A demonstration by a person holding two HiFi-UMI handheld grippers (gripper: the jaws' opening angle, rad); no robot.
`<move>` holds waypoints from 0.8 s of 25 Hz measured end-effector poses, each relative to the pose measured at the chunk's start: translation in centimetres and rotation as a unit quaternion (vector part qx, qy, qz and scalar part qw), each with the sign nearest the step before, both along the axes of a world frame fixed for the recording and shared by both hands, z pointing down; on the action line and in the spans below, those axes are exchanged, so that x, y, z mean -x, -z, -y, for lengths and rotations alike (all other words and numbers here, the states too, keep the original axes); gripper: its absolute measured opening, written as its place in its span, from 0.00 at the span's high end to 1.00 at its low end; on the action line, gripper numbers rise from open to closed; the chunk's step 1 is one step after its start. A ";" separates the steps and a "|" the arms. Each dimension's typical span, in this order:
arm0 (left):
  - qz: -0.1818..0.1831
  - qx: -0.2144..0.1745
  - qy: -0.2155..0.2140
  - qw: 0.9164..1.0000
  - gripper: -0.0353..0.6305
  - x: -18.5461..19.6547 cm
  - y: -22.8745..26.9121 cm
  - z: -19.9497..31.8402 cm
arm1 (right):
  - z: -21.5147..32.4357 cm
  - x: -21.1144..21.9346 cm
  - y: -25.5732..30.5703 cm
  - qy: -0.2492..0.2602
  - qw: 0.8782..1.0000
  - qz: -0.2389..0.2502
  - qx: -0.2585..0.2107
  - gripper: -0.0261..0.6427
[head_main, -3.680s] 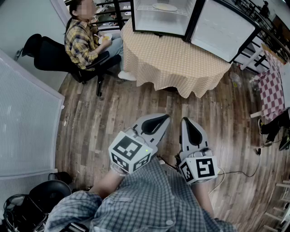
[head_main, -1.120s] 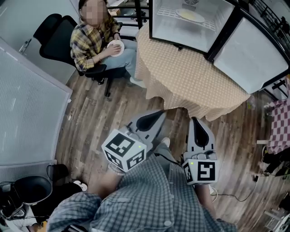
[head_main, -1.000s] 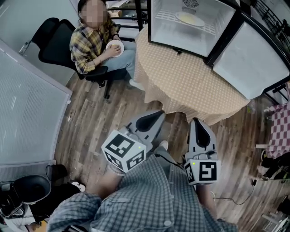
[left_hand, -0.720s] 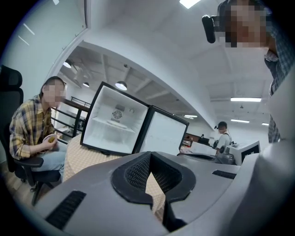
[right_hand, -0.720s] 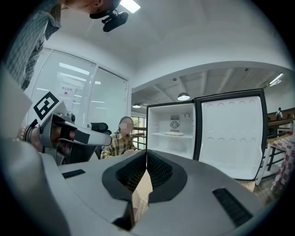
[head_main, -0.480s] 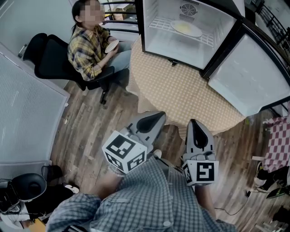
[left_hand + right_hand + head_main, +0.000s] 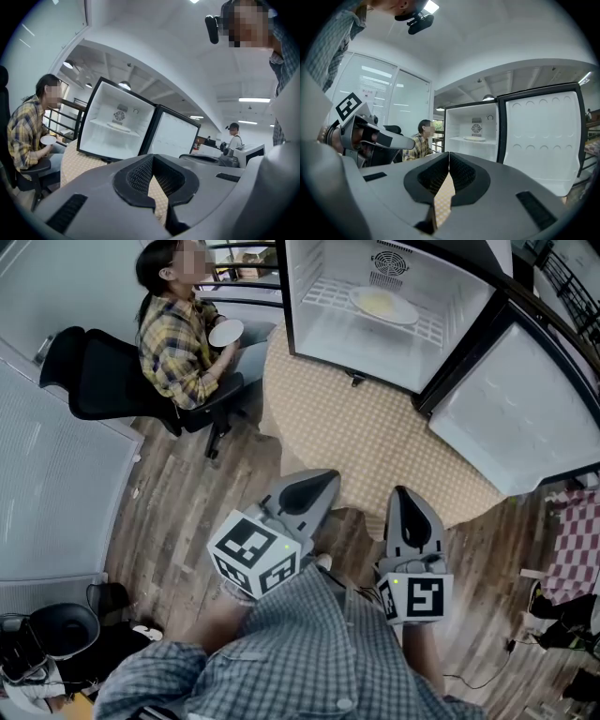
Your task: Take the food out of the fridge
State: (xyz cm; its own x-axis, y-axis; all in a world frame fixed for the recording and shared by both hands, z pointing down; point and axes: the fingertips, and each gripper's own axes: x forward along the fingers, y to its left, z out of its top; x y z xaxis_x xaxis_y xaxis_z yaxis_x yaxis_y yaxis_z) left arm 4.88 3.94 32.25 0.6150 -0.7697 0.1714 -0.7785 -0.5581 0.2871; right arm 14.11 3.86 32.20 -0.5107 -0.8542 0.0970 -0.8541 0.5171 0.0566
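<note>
Presently, item one: a single plate of food (image 7: 382, 304), pale and flat, is lying on the one wire shelf (image 7: 323, 292) inside the fridge (image 7: 366, 348). It is sitting well ahead of both sets of fingertips and touching neither.

One fridge is standing on the table, its cavity holding that plate. Its one door (image 7: 511, 413) is hanging wide open, ahead and to the right of the right gripper's tips. One round table (image 7: 375, 446), wearing a checked cloth, is reaching to just ahead of the fingertips in the head view.

Two grippers are being held side by side, near each other, both pointing toward the fridge at roughly level.
- The left gripper (image 7: 328, 480) is pressing its jaws together at the tips with nothing between them. Only the cloth is showing through the gap behind the pads.
- The right gripper (image 7: 403, 491) is closing tip to tip in the same way and gripping nothing.
- One marker cube is riding on each: left cube (image 7: 258, 554), right cube (image 7: 417, 599).

Two further people are showing.
- One seated person (image 7: 173, 343) in a plaid shirt is sitting on one black office chair (image 7: 89, 371), ahead and left of the left fingertips. This person is holding one small white dish (image 7: 225, 332).
- One standing person (image 7: 233, 136) is showing far off, right of the left gripper's tips in the left gripper view.
</note>
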 end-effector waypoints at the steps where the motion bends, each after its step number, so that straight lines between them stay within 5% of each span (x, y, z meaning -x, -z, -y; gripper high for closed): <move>1: 0.001 0.000 -0.002 1.000 0.94 0.0 0.0 0.6 | 0.6 -0.2 -0.1 -0.007 1.000 -0.005 0.001 0.94; 10: 0.007 -0.006 -0.030 1.000 0.94 0.6 0.3 6.9 | 6.7 -0.7 0.1 -0.056 0.998 -0.016 -0.001 0.94; 20: 0.008 -0.010 -0.061 0.998 0.94 3.1 0.9 14.8 | 14.9 1.4 -0.1 -0.106 0.990 -0.094 -0.010 0.94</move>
State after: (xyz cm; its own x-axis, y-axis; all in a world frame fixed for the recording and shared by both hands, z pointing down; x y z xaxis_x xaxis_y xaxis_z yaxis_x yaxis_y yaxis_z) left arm 1.79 -10.85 31.32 0.7013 -0.6928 0.1680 -0.7092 -0.6542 0.2626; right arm 12.70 -11.05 32.26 -0.2951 -0.9428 0.1550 -0.9165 0.3252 0.2331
